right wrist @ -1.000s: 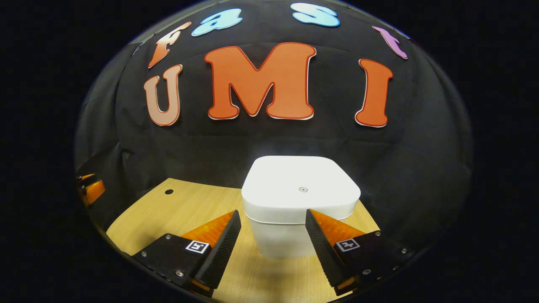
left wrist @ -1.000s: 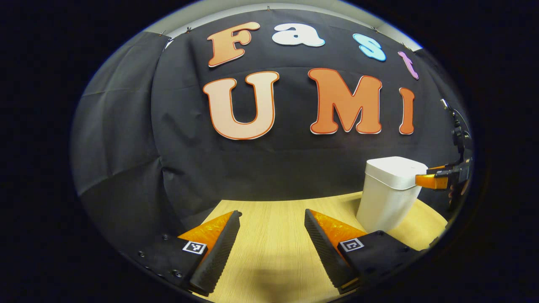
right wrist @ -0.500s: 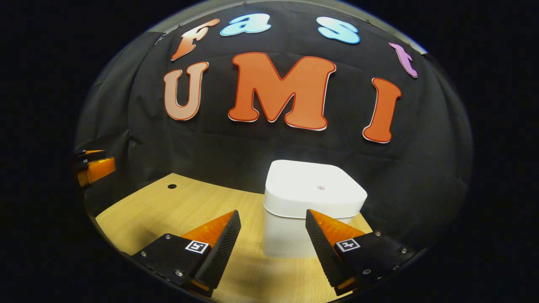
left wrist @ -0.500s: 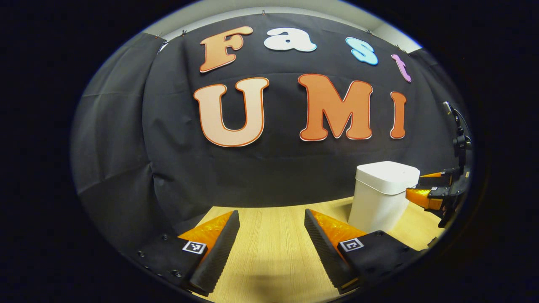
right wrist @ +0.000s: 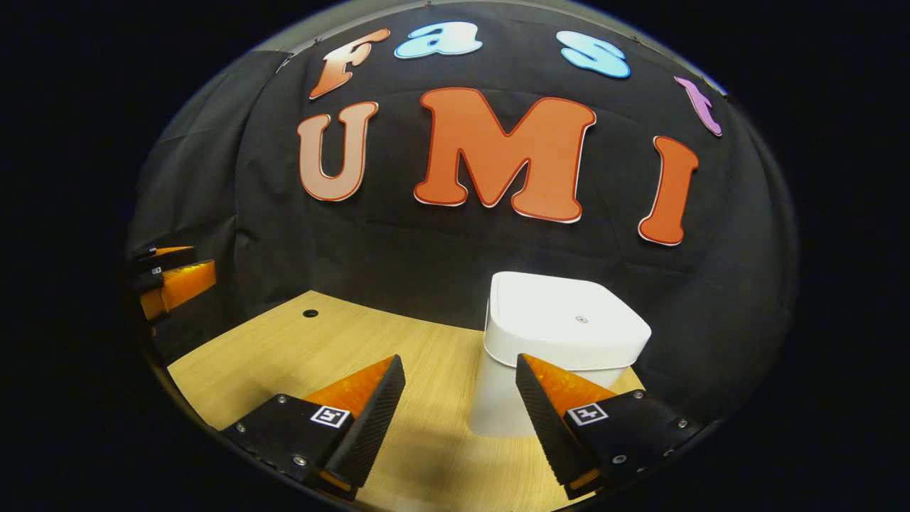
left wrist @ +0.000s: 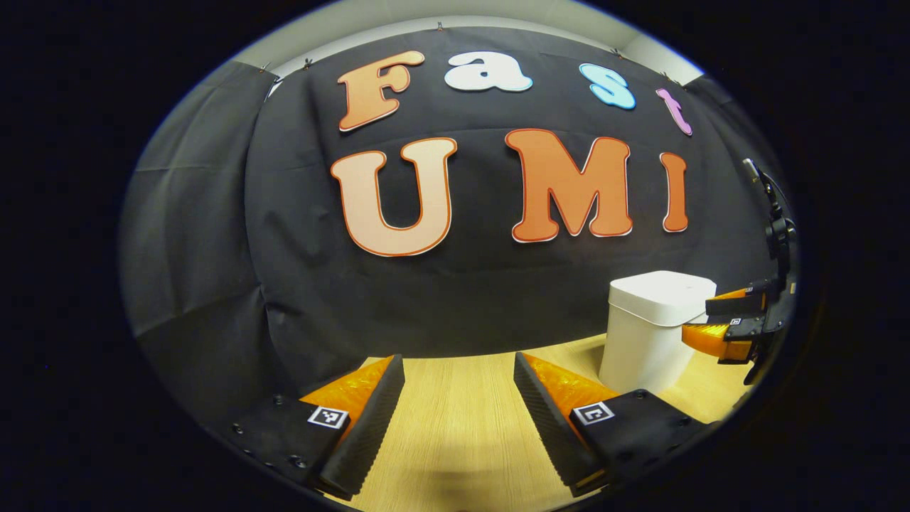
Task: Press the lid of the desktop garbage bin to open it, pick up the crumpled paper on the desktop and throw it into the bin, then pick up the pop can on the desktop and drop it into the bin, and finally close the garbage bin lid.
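Right gripper [right wrist: 460, 398] drawn back from bin [right wrist: 561, 348] since a second ago; bin now smaller, off to right, lid [right wrist: 569, 320] shut. Both sets of tongs wide, holding nothing. Left gripper [left wrist: 458, 398] over bare desk [left wrist: 462, 427]. Likely final lid closure done.

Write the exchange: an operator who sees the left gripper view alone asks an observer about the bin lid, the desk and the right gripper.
Operator: Does the bin's lid have a marked spot?
Observer: Yes, a small dot sits at the centre of the closed lid.
Operator: Anything on the desk left of the bin?
Observer: A small round hole in the wooden desktop, near the wall.
Operator: What about the right gripper?
Observer: The right gripper is open and holds nothing.
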Demonstrator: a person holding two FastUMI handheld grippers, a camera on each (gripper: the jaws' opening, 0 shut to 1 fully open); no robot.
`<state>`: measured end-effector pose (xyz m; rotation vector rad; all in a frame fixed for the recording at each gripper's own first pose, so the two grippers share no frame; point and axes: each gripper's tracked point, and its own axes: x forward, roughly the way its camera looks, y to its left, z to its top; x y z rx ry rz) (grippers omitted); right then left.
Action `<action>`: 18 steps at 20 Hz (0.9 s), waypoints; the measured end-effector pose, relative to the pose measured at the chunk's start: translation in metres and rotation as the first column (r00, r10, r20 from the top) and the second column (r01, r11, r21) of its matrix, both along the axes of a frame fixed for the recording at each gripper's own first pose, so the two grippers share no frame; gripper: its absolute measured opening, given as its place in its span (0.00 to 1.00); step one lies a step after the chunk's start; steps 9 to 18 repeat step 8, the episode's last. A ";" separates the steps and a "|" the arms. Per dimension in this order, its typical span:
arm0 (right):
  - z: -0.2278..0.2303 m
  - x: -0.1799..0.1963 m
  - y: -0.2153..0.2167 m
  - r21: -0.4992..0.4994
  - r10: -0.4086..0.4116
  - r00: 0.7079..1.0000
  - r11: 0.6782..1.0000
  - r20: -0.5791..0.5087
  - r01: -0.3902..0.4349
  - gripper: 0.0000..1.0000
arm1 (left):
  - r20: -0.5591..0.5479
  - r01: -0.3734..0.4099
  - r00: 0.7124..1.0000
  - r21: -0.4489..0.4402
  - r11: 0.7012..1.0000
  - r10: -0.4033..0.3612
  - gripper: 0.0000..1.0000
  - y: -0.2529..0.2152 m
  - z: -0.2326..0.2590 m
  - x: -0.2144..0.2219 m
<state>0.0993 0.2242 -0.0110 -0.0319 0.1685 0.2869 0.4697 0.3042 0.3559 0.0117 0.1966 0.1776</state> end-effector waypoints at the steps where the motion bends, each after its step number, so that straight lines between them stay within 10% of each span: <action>1: 0.001 -0.001 0.004 -0.005 0.006 1.000 1.000 0.008 -0.006 0.95 | -0.006 0.001 1.000 -0.003 1.000 -0.001 0.99 0.000 -0.004 0.000; 18: 0.004 -0.015 0.030 -0.015 0.031 0.999 0.999 0.016 -0.031 0.95 | -0.006 0.012 1.000 -0.010 1.000 -0.012 0.99 0.012 -0.019 -0.008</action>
